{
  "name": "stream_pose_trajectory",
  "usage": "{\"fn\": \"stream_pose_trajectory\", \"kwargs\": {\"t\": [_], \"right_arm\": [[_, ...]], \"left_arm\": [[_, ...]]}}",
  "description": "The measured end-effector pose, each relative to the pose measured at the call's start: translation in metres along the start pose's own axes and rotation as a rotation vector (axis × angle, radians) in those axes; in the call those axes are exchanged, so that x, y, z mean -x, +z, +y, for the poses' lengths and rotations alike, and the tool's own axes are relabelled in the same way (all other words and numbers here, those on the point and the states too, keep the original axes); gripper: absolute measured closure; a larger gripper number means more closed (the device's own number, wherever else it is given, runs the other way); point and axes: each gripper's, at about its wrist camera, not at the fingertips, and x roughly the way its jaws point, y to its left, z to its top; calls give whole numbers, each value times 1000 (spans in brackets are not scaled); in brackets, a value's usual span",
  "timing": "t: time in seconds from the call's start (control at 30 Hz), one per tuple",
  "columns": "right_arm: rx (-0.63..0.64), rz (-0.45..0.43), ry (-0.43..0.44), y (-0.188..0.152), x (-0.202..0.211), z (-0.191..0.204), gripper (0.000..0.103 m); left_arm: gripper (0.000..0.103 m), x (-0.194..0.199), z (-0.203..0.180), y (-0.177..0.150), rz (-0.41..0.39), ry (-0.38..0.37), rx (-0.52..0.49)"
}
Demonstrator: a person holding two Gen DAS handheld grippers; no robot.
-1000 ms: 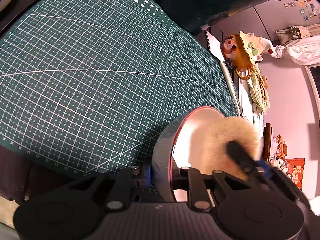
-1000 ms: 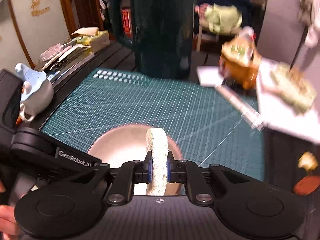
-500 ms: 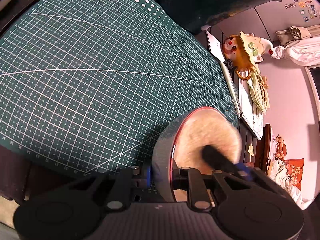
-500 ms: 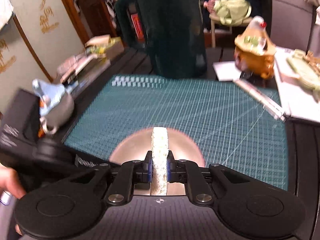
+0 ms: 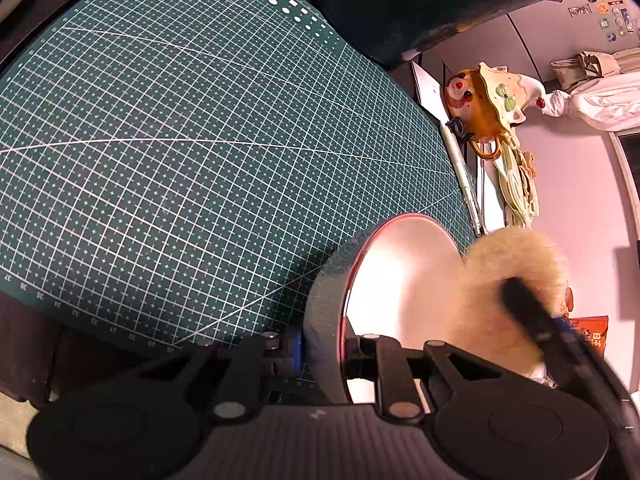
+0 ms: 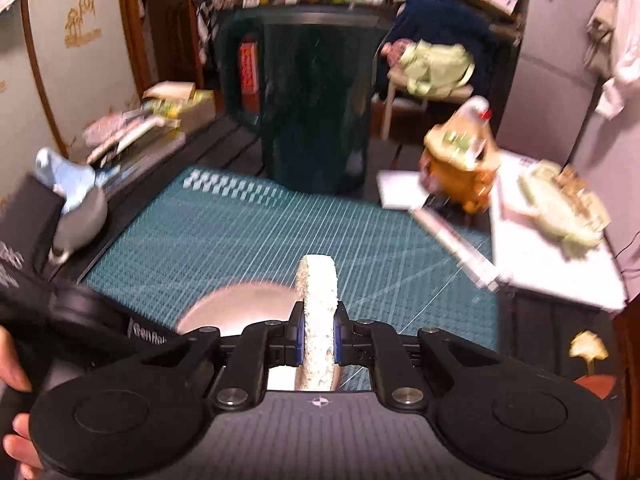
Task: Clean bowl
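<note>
A: Where is the bowl [image 5: 404, 280] sitting?

B: At the near right corner of the green cutting mat [image 5: 200, 140]. The left gripper [image 5: 322, 350] is pinching its near wall, one finger outside and one inside, so the near rim is getting hidden behind the gripper body.

A: And the right gripper [image 6: 318, 338]?

B: It is clamping a pale round sponge [image 6: 318, 320] edge-on, jaws narrow on it. From the left camera the sponge [image 5: 508, 292] is smearing into a blur at the bowl's right rim, with a dark finger across it, so whether it is touching the bowl is hard to tell.

A: What is the right camera showing of the bowl?

B: Only part of it [image 6: 236, 308], blurred and cut off by the gripper.

A: Anything else?

B: A dark jug [image 6: 316, 104] is standing at the far edge of the mat, an orange figurine [image 6: 460, 172] is blurring at the right, and part of a hand [image 6: 12, 400] is showing at the left edge.
</note>
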Motion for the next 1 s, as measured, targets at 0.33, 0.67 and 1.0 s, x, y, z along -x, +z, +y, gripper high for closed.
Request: {"fn": "stream_pose_trajectory", "kwargs": {"t": [0.33, 0.67, 1.0], "right_arm": [[-82, 100, 188, -9, -27, 3, 91], [-21, 130, 71, -11, -33, 5, 92], [-79, -8, 121, 5, 8, -13, 91]], "left_arm": [[86, 1, 5, 1, 1, -9, 15], [86, 7, 9, -2, 2, -10, 11], [86, 7, 6, -3, 3, -10, 12]]}}
